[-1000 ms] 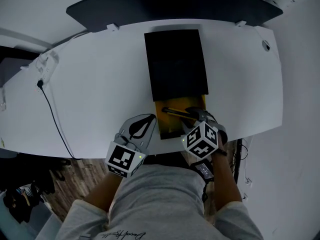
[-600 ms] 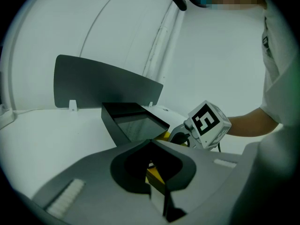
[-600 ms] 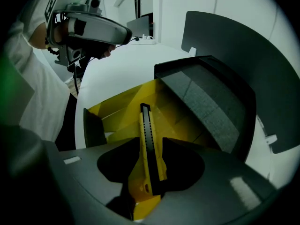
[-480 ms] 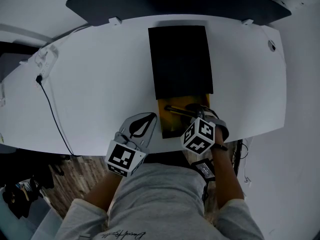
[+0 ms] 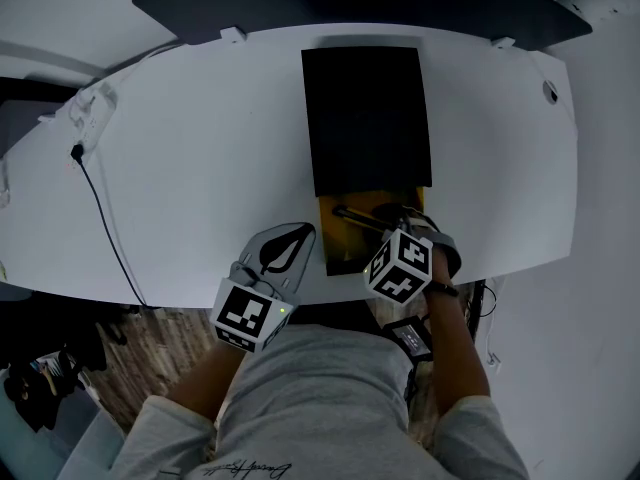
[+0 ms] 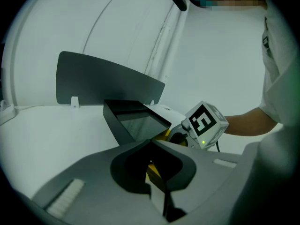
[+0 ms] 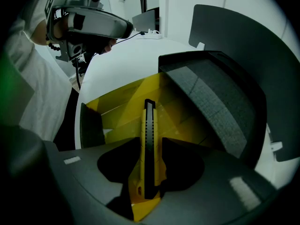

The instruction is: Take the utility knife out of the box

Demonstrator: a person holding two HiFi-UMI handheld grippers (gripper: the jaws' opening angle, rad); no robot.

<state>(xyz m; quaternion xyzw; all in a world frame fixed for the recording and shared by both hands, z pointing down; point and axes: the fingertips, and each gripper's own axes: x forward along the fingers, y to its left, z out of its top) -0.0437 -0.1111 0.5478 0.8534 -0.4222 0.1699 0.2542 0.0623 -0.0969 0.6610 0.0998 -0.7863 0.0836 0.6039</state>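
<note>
Yellow-and-black utility knife (image 7: 149, 116): lies in the yellow tray (image 5: 338, 256) drawn out of the black box (image 5: 365, 118), at the tabletop's (image 5: 200, 168) near edge. Right gripper (image 7: 150, 149): over the tray, jaws just been opening, apart, knife between them unclamped. Left gripper (image 5: 300, 234): jaws together, just left of the tray.
</note>
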